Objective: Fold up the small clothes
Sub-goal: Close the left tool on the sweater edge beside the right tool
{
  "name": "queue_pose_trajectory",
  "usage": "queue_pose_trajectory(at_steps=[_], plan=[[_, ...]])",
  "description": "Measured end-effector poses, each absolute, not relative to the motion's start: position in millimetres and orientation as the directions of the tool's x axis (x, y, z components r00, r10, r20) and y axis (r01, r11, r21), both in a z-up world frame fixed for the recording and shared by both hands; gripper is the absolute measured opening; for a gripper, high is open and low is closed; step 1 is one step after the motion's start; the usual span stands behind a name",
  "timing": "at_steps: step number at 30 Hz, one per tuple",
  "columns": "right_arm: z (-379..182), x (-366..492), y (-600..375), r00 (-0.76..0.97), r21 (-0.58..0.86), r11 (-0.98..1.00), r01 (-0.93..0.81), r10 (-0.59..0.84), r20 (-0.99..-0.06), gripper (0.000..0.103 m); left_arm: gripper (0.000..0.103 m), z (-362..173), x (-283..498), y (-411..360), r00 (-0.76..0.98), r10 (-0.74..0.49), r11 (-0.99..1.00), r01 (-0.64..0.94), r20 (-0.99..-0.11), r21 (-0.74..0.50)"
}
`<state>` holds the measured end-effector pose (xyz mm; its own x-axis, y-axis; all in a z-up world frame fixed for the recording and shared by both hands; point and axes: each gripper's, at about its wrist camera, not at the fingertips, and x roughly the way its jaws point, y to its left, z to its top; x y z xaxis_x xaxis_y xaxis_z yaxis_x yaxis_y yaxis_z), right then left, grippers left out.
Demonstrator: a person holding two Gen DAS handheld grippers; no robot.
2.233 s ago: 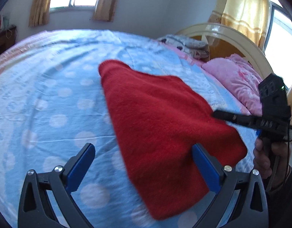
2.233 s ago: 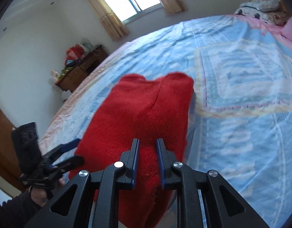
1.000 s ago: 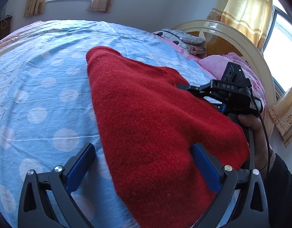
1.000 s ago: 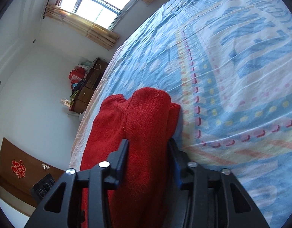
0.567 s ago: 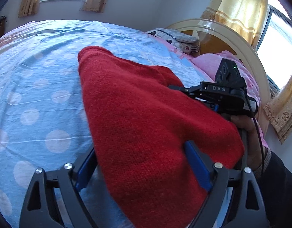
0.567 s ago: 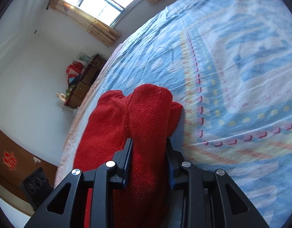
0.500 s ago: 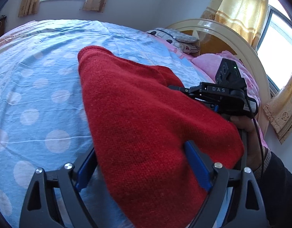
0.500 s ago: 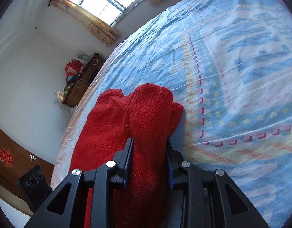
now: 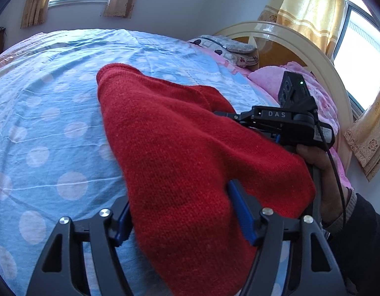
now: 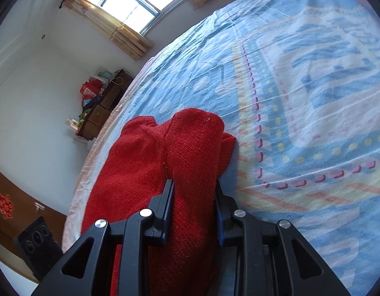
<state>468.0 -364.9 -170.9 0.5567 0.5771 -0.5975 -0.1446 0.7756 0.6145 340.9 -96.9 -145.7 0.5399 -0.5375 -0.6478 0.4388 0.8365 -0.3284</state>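
A red knit sweater [image 9: 177, 135] lies folded in a long bundle on the blue dotted bed sheet [image 9: 54, 123]. My left gripper [image 9: 178, 197] straddles its near end. The jaws are closing, and both blue pads [image 9: 239, 209] meet the cloth between them. In the right wrist view the sweater [image 10: 190, 148] runs forward from my right gripper [image 10: 193, 183], which is shut on a thick fold of it. The left wrist view shows the right gripper [image 9: 222, 113] at the sweater's far right side, held by a person's hand [image 9: 325, 180]. Its fingertips are hidden by cloth.
A cream headboard [image 9: 301, 42] and pink pillows [image 9: 269, 76] stand at the bed's right end. The patterned sheet [image 10: 301, 98] stretches beyond the sweater. A cluttered wooden dresser [image 10: 103, 106] stands by the wall, and a black speaker [image 10: 36, 244] sits on the floor.
The left jaws have narrowed from wide apart until their pads meet the sweater's sides. The right gripper has tightened slightly on its fold and rolled a little.
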Motion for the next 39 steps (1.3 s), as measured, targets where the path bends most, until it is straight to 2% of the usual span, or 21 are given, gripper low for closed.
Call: queue_pose_trajectory(at_steps=[6,12,28,39], plan=[[-160,458,-355,0.593,0.549,0.827,-0.123,0.505,-0.627,0.024,0.052,-140,336,-97,0.551,-0.512,0.852,0.426,-0.659,-0.305],[-150,439,-352,0.632,0.547,0.83,-0.11,0.483,-0.606,0.023,0.045,-128,324,-94,0.568,-0.484,0.865,0.427,-0.666,-0.263],[-125,372,-323,0.659,0.61,0.768,-0.196,0.564,-0.497,0.023,0.042,-109,274,-65,0.569,-0.475,0.87,0.417,-0.672,-0.262],[-128,345,-285,0.635,0.63,0.735,-0.253,0.617,-0.465,0.022,0.041,-96,235,-35,0.608,-0.45,0.886,0.398,-0.654,-0.239]])
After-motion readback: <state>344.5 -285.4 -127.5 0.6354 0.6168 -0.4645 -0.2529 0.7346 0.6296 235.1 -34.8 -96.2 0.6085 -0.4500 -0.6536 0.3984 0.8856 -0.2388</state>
